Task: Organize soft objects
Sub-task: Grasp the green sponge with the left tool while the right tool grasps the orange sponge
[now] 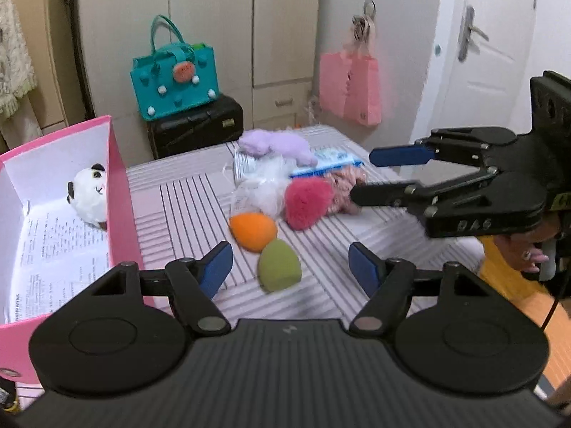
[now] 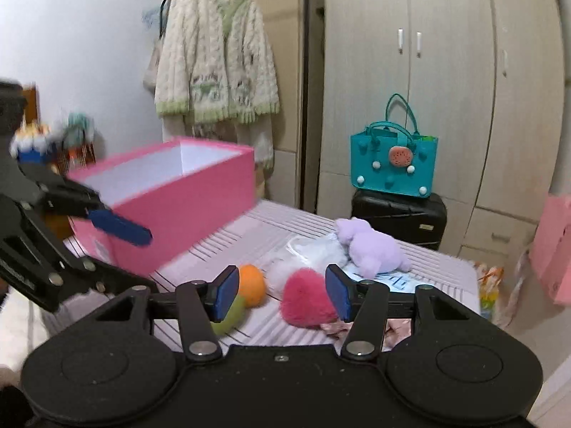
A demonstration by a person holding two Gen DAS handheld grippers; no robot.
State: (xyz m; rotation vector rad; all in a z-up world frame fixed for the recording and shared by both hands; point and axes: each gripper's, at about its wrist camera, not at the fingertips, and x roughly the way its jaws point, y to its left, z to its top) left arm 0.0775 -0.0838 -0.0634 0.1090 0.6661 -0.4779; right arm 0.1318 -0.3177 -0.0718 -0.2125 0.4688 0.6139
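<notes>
Soft items lie heaped on the striped pink table: an orange sponge, a green sponge, a hot-pink fluffy ball, a white puff, a pink knitted piece and a purple plush. A panda plush sits inside the open pink box on the left. My left gripper hangs open above the green sponge, not touching it. My right gripper reaches in from the right, open, its tips by the knitted piece. In the right wrist view the right gripper frames the fluffy ball.
A teal handbag stands on a black suitcase behind the table. A pink bag hangs on the wall by a white door. A cream cardigan hangs beyond the box. A blue-edged packet lies under the purple plush.
</notes>
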